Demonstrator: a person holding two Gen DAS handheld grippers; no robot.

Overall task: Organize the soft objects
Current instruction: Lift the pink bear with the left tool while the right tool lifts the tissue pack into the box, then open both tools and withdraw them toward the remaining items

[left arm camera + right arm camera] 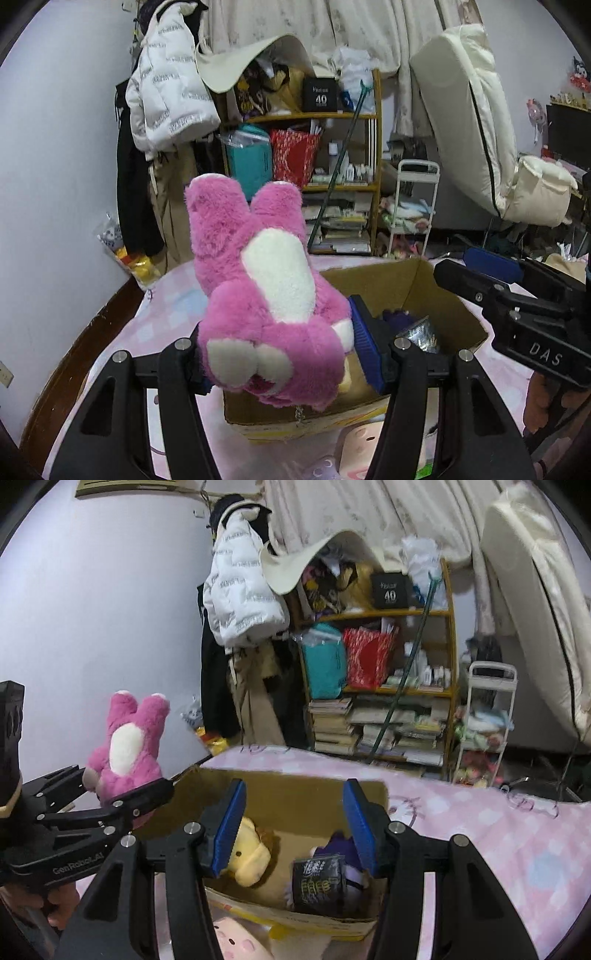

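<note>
From the left wrist, the left gripper [284, 354] pinches the pink plush bear [269, 291] between its two fingers, squeezing the toy's lower end so that the rest of the body and its two limbs stand up and away beyond the fingertips. Only the blue pad [364, 347] of the right-hand finger shows; the other is buried in fur. The cardboard box [424, 284] lies just beyond and below the fingertips, open at the top, with a dark toy and a shiny packet inside near the right finger. The right gripper [517, 314] enters from the right, over the box's far side.

From the right wrist, the right gripper [293, 823] has its fingers spread wide with nothing between them, the open box [295, 794] directly ahead and below. Between and beyond the fingertips lie a yellow plush toy [251, 856] by the left finger, a purple plush toy [351, 864] by the right one, and a dark packet [319, 884] against it. The left gripper [107, 794] holds the bear [125, 742] off to the left, outside the box wall and above its rim.

The step in hand looks like carrying the bear to the box. The next move calls for bringing it over the opening, lowering it onto the free floor between the toys, then letting go.
</note>
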